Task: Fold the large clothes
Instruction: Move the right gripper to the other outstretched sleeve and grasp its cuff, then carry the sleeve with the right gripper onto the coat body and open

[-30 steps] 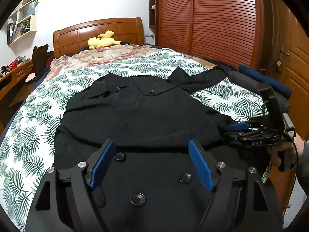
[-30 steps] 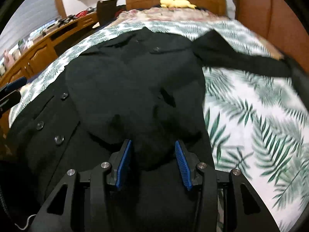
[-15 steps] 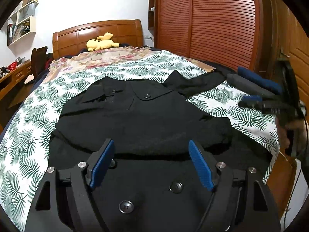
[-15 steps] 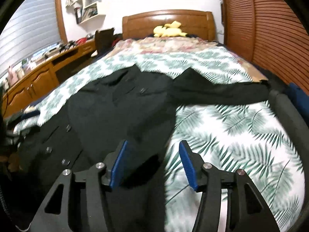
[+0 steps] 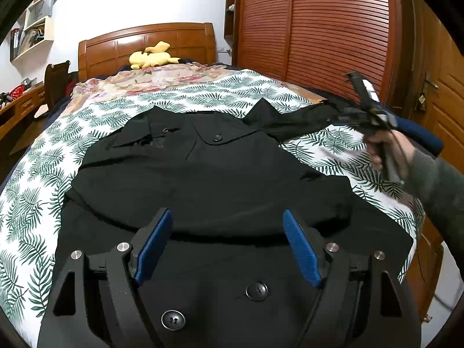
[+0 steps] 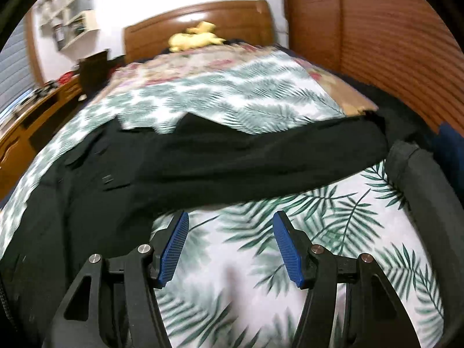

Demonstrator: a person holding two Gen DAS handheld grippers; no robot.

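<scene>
The bed (image 5: pixel 34 156) carries your black coat (image 5: pixel 203 174), spread ahead of your left hand-held gripper (image 5: pixel 229 243), jaws wide over cloth. Your right hand-held gripper (image 6: pixel 230 246), jaws just opened and empty, faces the sleeve (image 6: pixel 275 156); only the left view shows your right hand (image 5: pixel 388 148).

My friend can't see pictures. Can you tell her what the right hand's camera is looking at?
The right gripper hovers with open, empty jaws over a leaf-print bedspread. Just ahead, the long sleeve of a black coat stretches across the bed. Far back, a yellow plush toy rests by the wooden headboard.
</scene>
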